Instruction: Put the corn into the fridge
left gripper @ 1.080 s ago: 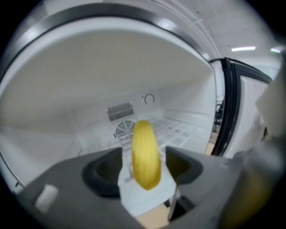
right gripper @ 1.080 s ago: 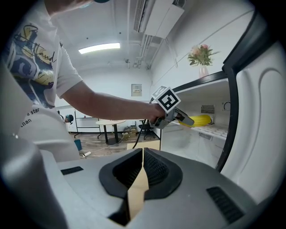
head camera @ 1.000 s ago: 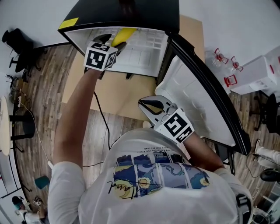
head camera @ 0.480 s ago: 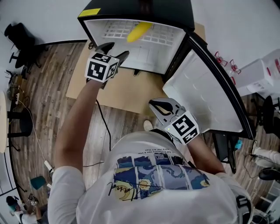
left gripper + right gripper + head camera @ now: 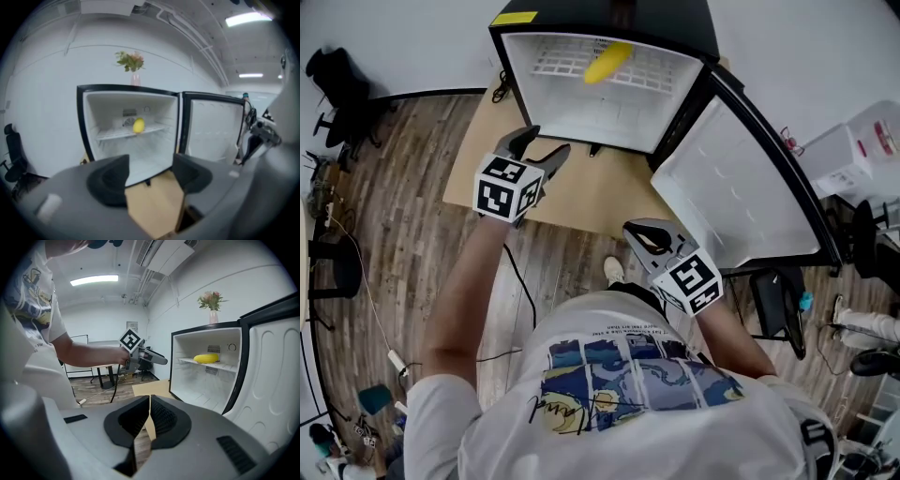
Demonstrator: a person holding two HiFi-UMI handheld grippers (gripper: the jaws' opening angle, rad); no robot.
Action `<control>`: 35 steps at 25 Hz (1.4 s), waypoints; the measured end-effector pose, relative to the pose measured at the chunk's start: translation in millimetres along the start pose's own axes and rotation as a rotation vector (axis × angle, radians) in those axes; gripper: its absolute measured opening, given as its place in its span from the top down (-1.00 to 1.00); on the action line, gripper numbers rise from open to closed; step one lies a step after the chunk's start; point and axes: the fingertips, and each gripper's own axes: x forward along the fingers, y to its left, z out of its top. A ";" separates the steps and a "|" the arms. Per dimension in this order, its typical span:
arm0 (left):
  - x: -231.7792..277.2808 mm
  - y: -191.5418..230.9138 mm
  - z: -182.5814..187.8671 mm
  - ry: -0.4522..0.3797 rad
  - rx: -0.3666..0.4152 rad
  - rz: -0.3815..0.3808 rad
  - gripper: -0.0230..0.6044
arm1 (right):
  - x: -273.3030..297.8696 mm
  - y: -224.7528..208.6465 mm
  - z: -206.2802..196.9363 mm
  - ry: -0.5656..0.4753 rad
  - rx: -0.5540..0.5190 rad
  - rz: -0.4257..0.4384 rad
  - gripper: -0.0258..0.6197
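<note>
Corn (image 5: 607, 62) lies on the wire shelf (image 5: 562, 58) in the upper part of the open fridge (image 5: 600, 117), whose door (image 5: 741, 197) is swung wide to the right. The left hand-held gripper (image 5: 546, 142) hovers in front of the fridge, well apart from the corn, its jaws spread wide with nothing between them. The right hand-held gripper (image 5: 639, 234) hangs lower, near the person's body, jaws pressed together and empty. The fridge stands on a tan board (image 5: 581, 192) over the wooden floor (image 5: 394, 187). A vase of flowers (image 5: 133, 65) sits on top of the fridge.
</note>
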 end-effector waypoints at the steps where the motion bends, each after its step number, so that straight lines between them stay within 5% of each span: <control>1: -8.8 -6.3 -3.9 -0.005 -0.004 -0.006 -0.02 | -0.5 5.4 -0.1 -0.001 0.000 -0.002 0.87; 17: -151.4 -93.9 -79.0 -0.077 -0.144 -0.051 0.28 | -21.8 94.1 -19.8 0.007 0.025 -0.042 0.87; 35: -221.9 -168.3 -139.0 -0.035 -0.190 -0.170 0.89 | -29.7 135.5 -24.9 0.015 0.005 -0.051 0.87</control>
